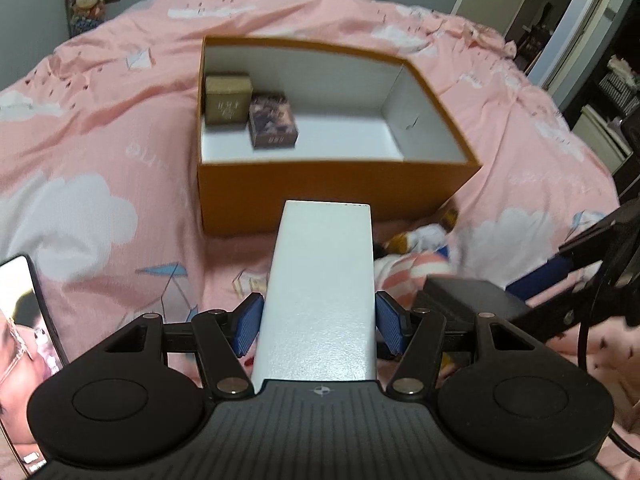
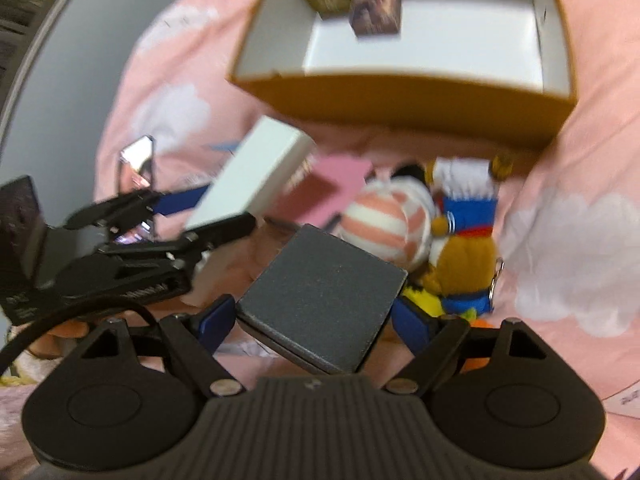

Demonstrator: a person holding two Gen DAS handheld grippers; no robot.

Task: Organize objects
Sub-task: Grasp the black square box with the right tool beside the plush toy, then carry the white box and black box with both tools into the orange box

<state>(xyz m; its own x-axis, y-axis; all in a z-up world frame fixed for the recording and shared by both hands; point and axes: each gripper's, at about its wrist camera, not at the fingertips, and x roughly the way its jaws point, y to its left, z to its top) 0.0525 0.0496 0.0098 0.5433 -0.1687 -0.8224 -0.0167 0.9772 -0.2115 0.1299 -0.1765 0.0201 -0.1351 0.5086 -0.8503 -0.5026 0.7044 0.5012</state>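
The left gripper [image 1: 320, 326] pinches a white box [image 1: 324, 280] between its blue pads [image 1: 249, 326], one pad pressed against each long side; the box projects forward from the jaws with its far end raised above the bedding. The right gripper [image 2: 316, 320] clamps a dark grey box [image 2: 324, 288] by its two opposite edges, the box lying tilted between the fingers. Ahead of both grippers an open orange box [image 1: 320, 196] with a white interior sits on the pink duvet [image 1: 100, 140]; in its far left corner a gold-brown carton [image 1: 228, 98] stands upright; a dark printed carton [image 1: 272, 120] stands just beside it, nearer the grippers. Between the right gripper and the orange box lie a striped plush [image 2: 384, 224] and a brown plush in blue [image 2: 464, 256], touching each other; a pink flat item [image 2: 336, 180] lies left of them. Left of the left gripper a phone [image 1: 24, 320] with a lit screen rests on the duvet.
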